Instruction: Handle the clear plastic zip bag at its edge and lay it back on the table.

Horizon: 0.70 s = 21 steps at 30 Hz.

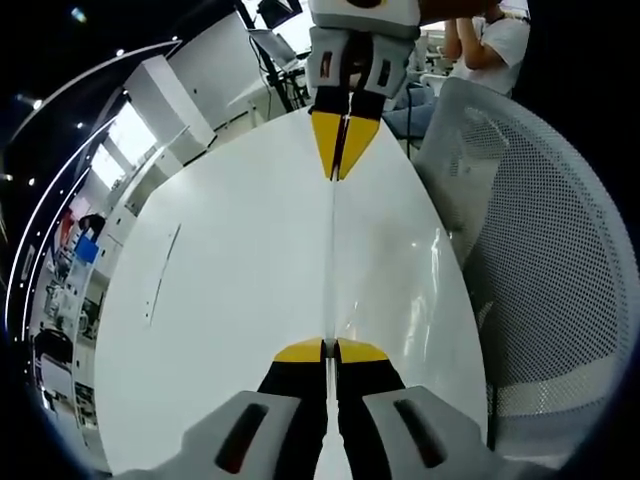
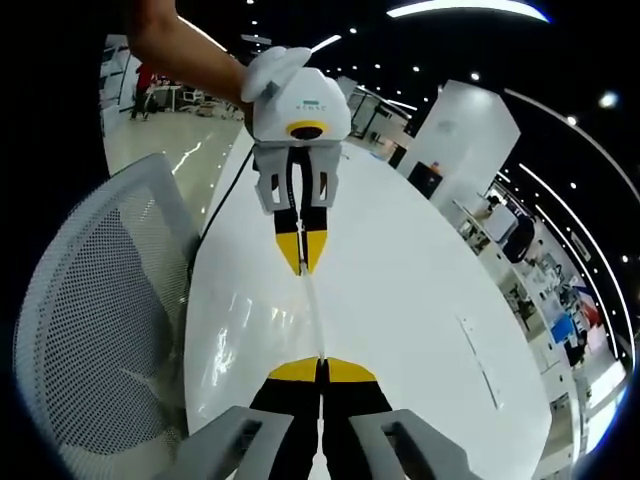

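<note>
A: Looking along the left claw [image 1: 330, 350], I see its yellow-tipped jaws pressed together on one edge of the clear plastic zip bag [image 1: 385, 270], which stretches away edge-on as a thin line above the white desk [image 1: 220, 300].

B: And the far end of that line?

A: The right claw [image 1: 340, 150] pinches it, jaws closed on the opposite edge, facing the left one.

B: In the right gripper view, the right claw [image 2: 322, 368] is clamped on the bag [image 2: 260, 340] too, and the left claw [image 2: 303, 250] grips the other end, with a person's hand [image 2: 270, 70] on its white body.

A: Whether the bag touches the desk [image 2: 420, 300], I cannot tell; a glossy film shows toward the white mesh chair [image 1: 560, 260].

B: That chair [image 2: 90, 300] stands just beside the desk's edge.
</note>
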Tool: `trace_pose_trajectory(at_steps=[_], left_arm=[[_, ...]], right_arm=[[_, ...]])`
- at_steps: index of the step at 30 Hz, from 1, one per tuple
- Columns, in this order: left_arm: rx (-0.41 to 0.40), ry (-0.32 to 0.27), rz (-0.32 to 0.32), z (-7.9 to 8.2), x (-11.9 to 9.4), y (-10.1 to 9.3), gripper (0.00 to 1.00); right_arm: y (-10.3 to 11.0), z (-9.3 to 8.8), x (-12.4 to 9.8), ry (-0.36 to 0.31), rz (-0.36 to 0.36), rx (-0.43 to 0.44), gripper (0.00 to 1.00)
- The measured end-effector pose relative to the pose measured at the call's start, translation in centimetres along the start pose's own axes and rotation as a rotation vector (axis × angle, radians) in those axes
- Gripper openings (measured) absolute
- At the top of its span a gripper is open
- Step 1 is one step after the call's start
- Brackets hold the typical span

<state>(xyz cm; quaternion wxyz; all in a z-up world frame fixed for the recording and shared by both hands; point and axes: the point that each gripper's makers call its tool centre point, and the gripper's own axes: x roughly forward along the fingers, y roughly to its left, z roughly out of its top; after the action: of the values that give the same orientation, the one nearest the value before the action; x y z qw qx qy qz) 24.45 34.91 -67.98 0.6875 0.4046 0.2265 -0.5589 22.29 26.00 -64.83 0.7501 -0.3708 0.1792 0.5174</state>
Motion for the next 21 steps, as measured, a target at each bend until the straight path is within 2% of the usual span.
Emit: trace_pose_trajectory(at_steps=[21], left_arm=[[-0.014, 0.014, 0.002, -1.1, -0.4, 0.0, 0.00]], right_arm=[[0.1, 0.0, -0.2, -0.001, 0.001, -0.003, 0.00]])
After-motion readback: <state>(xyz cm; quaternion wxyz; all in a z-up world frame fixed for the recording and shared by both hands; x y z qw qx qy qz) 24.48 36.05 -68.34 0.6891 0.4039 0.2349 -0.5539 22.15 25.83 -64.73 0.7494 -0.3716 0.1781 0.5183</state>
